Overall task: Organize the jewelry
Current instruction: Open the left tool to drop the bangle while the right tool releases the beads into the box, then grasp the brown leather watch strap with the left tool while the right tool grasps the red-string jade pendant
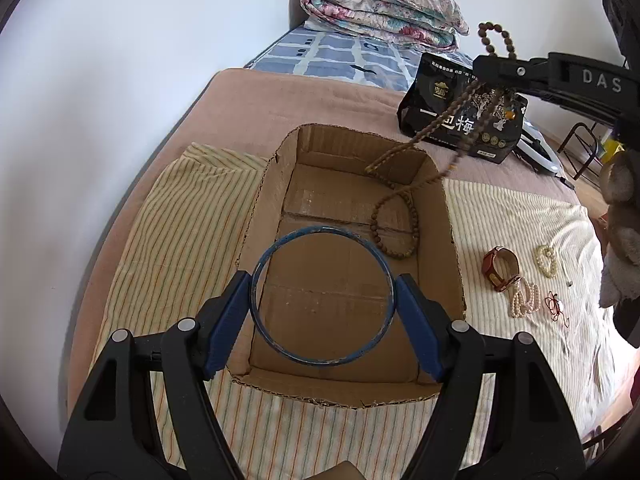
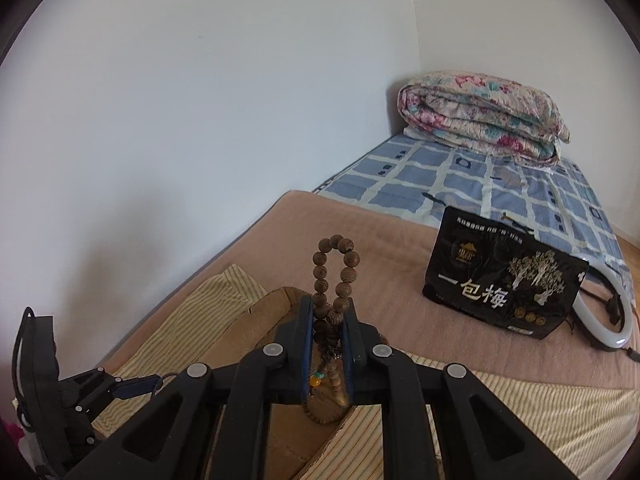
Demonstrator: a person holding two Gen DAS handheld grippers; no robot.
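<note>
My left gripper (image 1: pixel 323 298) is shut on a blue bangle (image 1: pixel 280 350) and holds it over the near half of an open cardboard box (image 1: pixel 450 224). My right gripper (image 2: pixel 329 312) is shut on a brown wooden bead strand (image 2: pixel 336 272); a loop of beads stands up above its fingers. In the left wrist view the right gripper (image 1: pixel 496 68) is high at the upper right, and the bead strand (image 1: pixel 394 216) hangs from it into the box, its lower end coiled on the box floor.
On the striped cloth (image 1: pixel 520 216) right of the box lie a red-brown watch (image 1: pixel 500 268), a pale bead bracelet (image 1: pixel 547 260), a pink pearl bracelet (image 1: pixel 524 300) and a red cord (image 1: pixel 554 306). A black snack bag (image 2: pixel 504 276) stands behind, with a folded quilt (image 2: pixel 480 116) further back.
</note>
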